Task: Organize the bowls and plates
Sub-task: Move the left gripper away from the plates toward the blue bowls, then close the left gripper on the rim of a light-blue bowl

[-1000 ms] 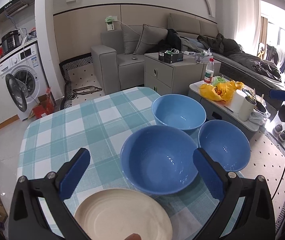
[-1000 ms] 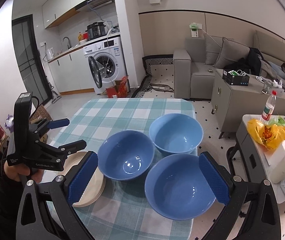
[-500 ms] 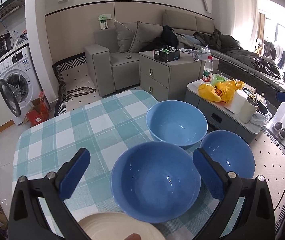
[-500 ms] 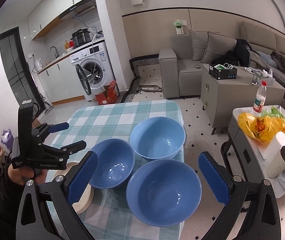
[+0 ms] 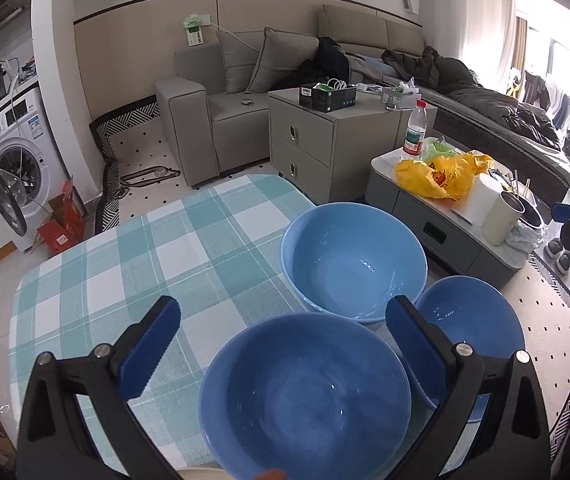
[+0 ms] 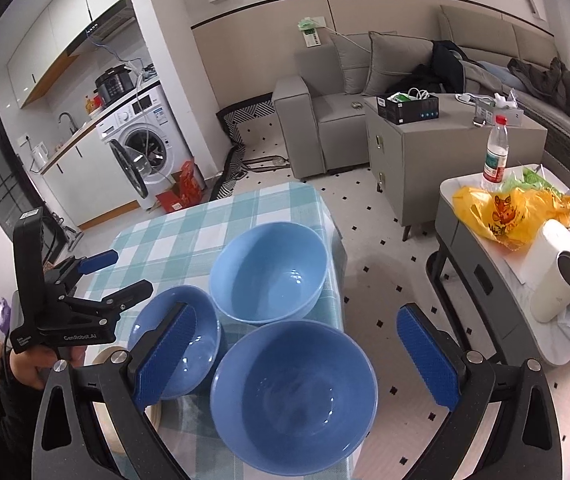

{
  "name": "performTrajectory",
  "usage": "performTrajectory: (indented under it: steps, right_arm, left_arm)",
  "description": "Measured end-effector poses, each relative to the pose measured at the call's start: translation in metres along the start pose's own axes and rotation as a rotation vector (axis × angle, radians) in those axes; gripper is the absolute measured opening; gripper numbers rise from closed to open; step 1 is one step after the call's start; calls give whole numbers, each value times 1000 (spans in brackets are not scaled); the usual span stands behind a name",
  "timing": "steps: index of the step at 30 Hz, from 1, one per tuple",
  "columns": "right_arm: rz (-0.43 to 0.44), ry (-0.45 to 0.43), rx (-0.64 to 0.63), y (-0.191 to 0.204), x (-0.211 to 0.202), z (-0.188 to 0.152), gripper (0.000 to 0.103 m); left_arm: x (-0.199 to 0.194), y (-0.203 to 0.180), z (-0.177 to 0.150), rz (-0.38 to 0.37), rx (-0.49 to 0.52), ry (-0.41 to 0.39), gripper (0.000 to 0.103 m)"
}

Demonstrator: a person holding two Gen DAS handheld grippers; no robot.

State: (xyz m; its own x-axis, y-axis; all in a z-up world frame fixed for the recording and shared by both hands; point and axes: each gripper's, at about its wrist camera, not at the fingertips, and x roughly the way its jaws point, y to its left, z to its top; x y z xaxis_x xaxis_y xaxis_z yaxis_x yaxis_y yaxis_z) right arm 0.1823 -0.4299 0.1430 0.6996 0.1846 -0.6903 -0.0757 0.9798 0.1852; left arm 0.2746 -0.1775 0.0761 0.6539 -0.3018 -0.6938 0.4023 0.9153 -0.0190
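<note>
Three blue bowls stand on the checked table (image 5: 125,264). In the left wrist view my open left gripper (image 5: 281,344) hangs over the near bowl (image 5: 305,396); a lighter bowl (image 5: 353,260) is behind it and a third (image 5: 481,324) to the right. In the right wrist view my open right gripper (image 6: 297,348) is over the near bowl (image 6: 293,396), with the light bowl (image 6: 269,272) behind and another (image 6: 201,340) at left. A cream plate (image 6: 103,356) lies at the left, mostly hidden. The left gripper (image 6: 101,276) shows there too, open and empty.
A low grey side table (image 6: 485,272) with a yellow bag (image 6: 501,212), a paper roll and a mug stands right of the table. A grey cabinet (image 5: 325,140) and sofa lie beyond. The table's right edge runs close by the bowls.
Both grippers have moved forward and lower over the bowls, which now look larger. The cream plate has slid almost out of the left wrist view. Nothing was grasped.
</note>
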Motion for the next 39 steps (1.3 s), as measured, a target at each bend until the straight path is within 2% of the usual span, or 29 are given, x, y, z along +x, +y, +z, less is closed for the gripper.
performTrajectory:
  steps: [8, 17, 27, 31, 33, 38, 39]
  right_arm:
    - [-26, 40, 11, -2, 32, 7, 102]
    - [-27, 77, 45, -6, 71, 16, 102]
    - [-25, 139, 72, -15, 120, 19, 101]
    - [-8, 174, 90, -19, 140, 17, 98]
    - [-5, 192, 85, -19, 148, 15, 89]
    - [1, 224, 84, -21, 165, 11, 86]
    - [5, 230, 86, -21, 168, 10, 84]
  left_arm:
    - [27, 7, 7, -38, -3, 42, 102]
    - [51, 11, 12, -37, 3, 45, 102]
    - [81, 9, 16, -50, -10, 94, 100]
    - [92, 12, 17, -69, -32, 109, 94]
    - [97, 13, 17, -76, -40, 122, 88]
    - [105, 12, 17, -66, -33, 139, 86]
    - [107, 12, 16, -69, -31, 145, 83]
